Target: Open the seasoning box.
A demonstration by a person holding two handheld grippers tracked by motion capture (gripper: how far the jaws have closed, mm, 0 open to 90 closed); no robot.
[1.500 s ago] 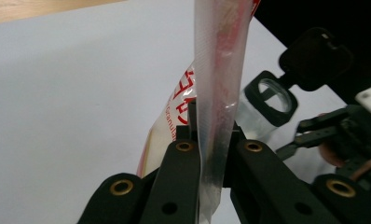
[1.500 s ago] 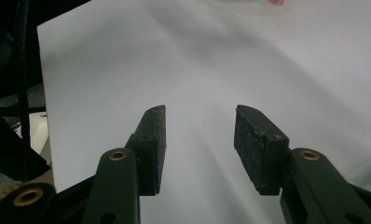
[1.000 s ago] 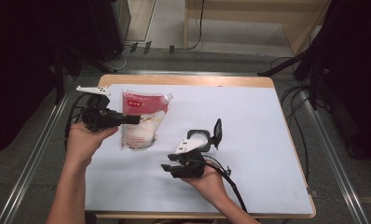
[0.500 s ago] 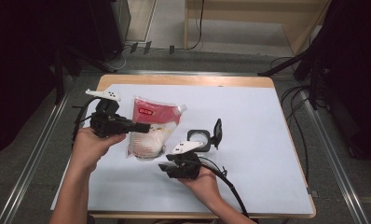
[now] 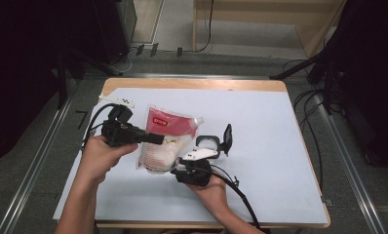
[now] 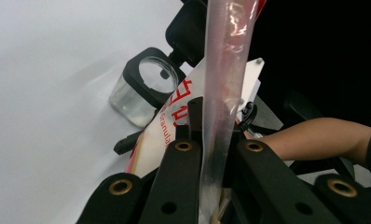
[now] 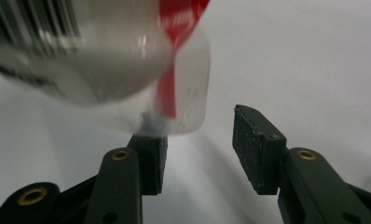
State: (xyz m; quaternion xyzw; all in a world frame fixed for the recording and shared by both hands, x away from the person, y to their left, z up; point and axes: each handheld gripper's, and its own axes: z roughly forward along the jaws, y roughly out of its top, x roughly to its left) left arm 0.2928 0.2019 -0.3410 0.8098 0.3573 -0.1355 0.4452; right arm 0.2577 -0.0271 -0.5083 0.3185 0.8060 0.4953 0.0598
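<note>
A red and white pouch point(image 5: 165, 139) hangs tilted over the white table point(image 5: 280, 122), with my left gripper point(image 5: 158, 138) shut on its clear sealed edge. In the left gripper view that clear strip point(image 6: 221, 93) runs up between the closed jaws of the left gripper point(image 6: 214, 140). A clear jar point(image 5: 209, 143) with a black flip lid standing up sits just right of the pouch, its mouth point(image 6: 153, 77) uncovered. My right gripper point(image 5: 204, 148) is right behind the jar. Its pads point(image 7: 258, 144) stand apart with nothing between them in the right gripper point(image 7: 200, 140), and the pouch's bottom point(image 7: 104, 46) hangs above.
Cables point(image 5: 241, 195) trail from both grippers across the near side of the table. The table's wooden edge point(image 5: 192, 84) runs along the back, with floor and dark equipment beyond. White surface lies open to the right point(image 5: 280, 161).
My left gripper has carried the pouch to the right and nearer, off the table and up against the jar. The right hand and the jar have stayed put.
</note>
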